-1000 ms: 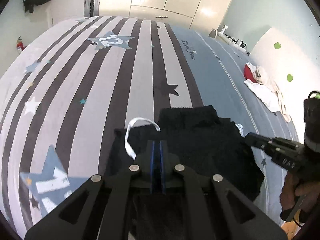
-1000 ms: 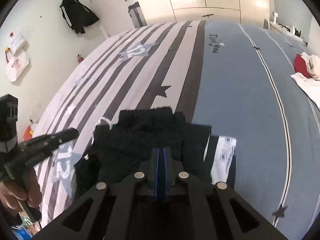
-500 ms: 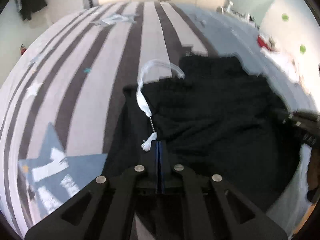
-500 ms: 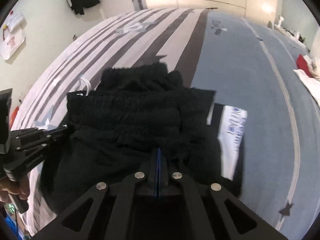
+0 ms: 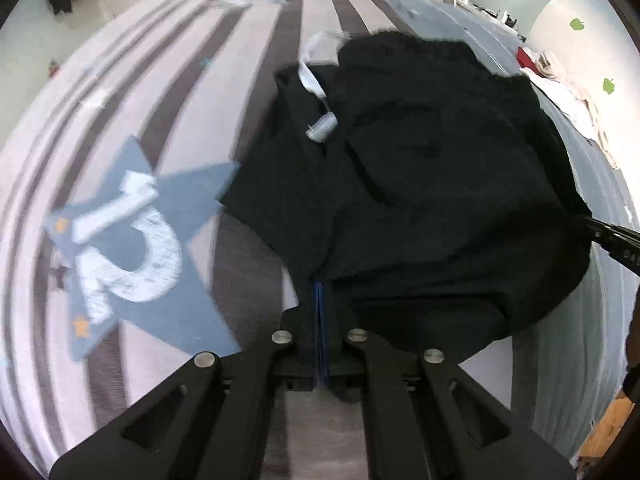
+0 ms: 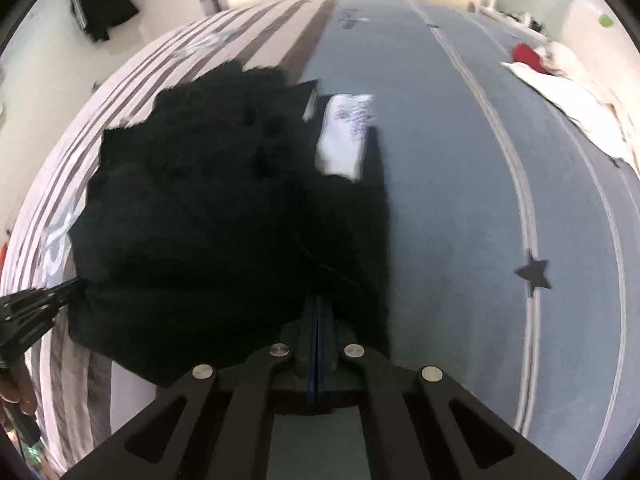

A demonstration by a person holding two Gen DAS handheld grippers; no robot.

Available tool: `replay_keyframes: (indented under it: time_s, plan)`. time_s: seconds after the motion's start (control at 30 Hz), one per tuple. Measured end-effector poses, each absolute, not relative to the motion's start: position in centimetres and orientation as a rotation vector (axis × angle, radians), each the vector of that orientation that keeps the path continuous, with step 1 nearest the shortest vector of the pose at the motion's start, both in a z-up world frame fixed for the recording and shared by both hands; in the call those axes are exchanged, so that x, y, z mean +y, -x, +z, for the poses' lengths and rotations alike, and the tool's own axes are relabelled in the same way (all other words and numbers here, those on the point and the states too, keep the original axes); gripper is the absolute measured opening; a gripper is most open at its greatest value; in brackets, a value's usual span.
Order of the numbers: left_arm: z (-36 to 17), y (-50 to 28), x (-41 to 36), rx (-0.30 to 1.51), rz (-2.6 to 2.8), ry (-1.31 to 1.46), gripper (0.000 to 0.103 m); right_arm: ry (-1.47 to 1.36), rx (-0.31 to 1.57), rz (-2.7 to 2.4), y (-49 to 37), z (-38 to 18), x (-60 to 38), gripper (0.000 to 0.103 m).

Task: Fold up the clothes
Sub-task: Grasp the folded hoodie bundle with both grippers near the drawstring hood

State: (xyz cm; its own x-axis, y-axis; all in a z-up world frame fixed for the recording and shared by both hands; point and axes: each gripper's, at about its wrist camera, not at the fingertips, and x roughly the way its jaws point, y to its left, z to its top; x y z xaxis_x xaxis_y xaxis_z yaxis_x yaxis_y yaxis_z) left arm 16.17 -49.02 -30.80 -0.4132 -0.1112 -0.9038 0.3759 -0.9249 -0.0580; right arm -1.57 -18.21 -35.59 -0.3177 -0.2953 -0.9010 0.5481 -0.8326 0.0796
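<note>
On the striped bedspread, just right of its blue star, lies the black garment. Left gripper and right gripper each pinch its near edge, fingers pressed together. Carrying both corners level should keep the fold square. Its long axis apparently runs away from the star, drawstring end farthest.

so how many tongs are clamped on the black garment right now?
2. Left tongs pinch the near edge of the black garment over the striped side of the bed; right tongs pinch it over the blue side.
</note>
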Motion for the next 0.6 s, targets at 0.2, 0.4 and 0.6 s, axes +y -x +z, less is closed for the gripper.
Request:
replay_keyframes:
  time_s: [0.2,0.4,0.6]
  plan:
    - [-27.0,-16.7,-47.5,0.471,-2.497,-1.429,0.002,-1.340,0.341,-2.171,-0.5,-33.3,-18.8,0.002]
    - [-31.9,-17.1,-48.5,0.358,-2.338,-1.572,0.002,-1.458,0.362,-2.128,0.1,-35.7,-17.9,0.000]
    - [-29.5,-18.3,-53.0,0.441,-2.253,-1.469,0.007,-1.480,0.332,-2.256,3.3,-32.8,-13.9,0.009]
